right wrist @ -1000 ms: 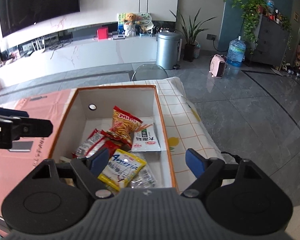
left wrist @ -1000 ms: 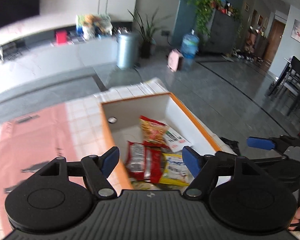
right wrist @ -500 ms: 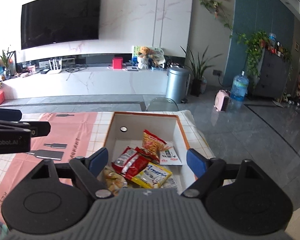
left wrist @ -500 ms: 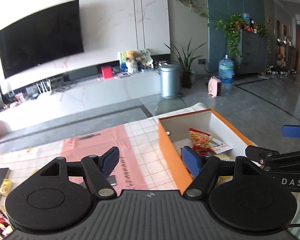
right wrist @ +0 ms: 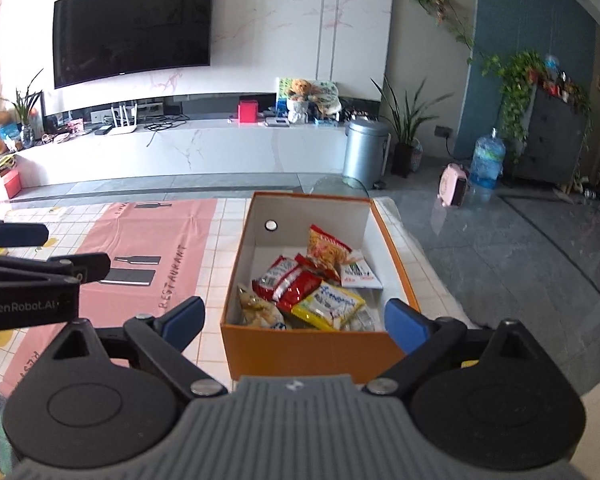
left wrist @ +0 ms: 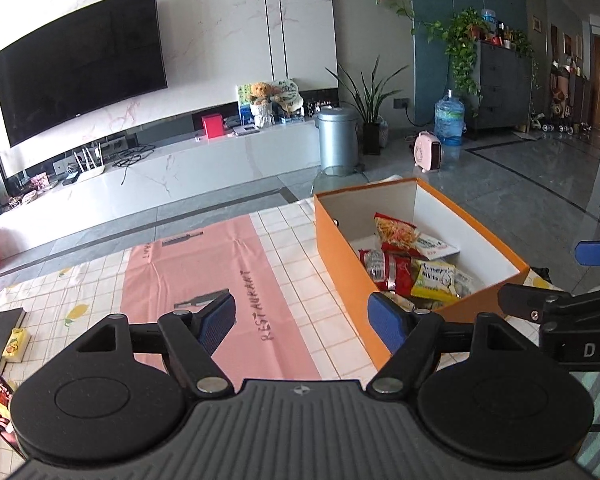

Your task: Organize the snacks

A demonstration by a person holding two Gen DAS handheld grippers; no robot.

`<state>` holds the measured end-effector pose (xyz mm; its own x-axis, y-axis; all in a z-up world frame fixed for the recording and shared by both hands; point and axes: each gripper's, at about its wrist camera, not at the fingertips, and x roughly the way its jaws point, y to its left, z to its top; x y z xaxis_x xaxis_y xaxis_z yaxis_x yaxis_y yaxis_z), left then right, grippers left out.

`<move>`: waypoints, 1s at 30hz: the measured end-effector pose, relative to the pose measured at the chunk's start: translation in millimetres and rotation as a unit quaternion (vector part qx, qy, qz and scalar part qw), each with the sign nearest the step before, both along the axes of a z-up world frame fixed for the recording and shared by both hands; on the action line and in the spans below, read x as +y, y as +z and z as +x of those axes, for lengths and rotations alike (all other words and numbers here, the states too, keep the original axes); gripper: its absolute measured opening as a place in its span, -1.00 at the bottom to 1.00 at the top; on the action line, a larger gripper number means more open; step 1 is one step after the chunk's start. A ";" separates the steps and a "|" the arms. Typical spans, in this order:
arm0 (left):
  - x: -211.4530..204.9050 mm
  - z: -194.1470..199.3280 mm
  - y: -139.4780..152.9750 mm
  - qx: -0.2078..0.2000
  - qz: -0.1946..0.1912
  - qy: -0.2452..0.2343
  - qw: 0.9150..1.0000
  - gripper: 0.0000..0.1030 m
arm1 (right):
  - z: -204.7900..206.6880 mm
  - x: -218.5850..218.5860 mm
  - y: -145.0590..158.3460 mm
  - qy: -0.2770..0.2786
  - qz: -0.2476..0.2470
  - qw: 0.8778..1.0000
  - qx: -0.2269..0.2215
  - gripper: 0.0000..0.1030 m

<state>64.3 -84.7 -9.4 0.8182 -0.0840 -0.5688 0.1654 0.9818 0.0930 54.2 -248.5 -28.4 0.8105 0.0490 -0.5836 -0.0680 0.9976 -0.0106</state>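
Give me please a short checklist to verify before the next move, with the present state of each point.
1. Left gripper holds nothing: ok, fingers opening, nothing between them.
2. Right gripper holds nothing: ok, fingers opening, nothing between them.
3. Orange box open on top: ok.
4. Snack packets lie inside the box: ok.
5. More snacks remain outside: a small yellow packet lies at the left table edge: not ok.
6. Room left in the box: ok, far part of its floor is bare.

Open tablecloth (left wrist: pixel 284 320) left of orange box (right wrist: pixel 312 346); box top unobstructed.
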 end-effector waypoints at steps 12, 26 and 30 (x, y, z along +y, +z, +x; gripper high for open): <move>-7.8 -12.1 -0.9 0.010 -0.001 0.005 1.000 0.73 | -14.3 -8.5 -5.2 -0.008 0.021 1.000 0.004 0.81; -9.6 -15.2 3.1 0.011 -0.003 0.013 1.000 0.73 | -19.6 -11.5 -5.1 0.000 0.023 1.000 -0.006 0.82; -9.2 -15.3 3.4 0.011 -0.003 0.013 1.000 0.73 | -19.3 -12.2 -6.2 -0.001 0.025 1.000 -0.004 0.82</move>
<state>49.0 -93.9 -6.1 0.8076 -0.0667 -0.5859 0.1421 0.9863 0.0836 34.9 -260.8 -34.5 0.8150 0.0764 -0.5744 -0.0668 0.9970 0.0379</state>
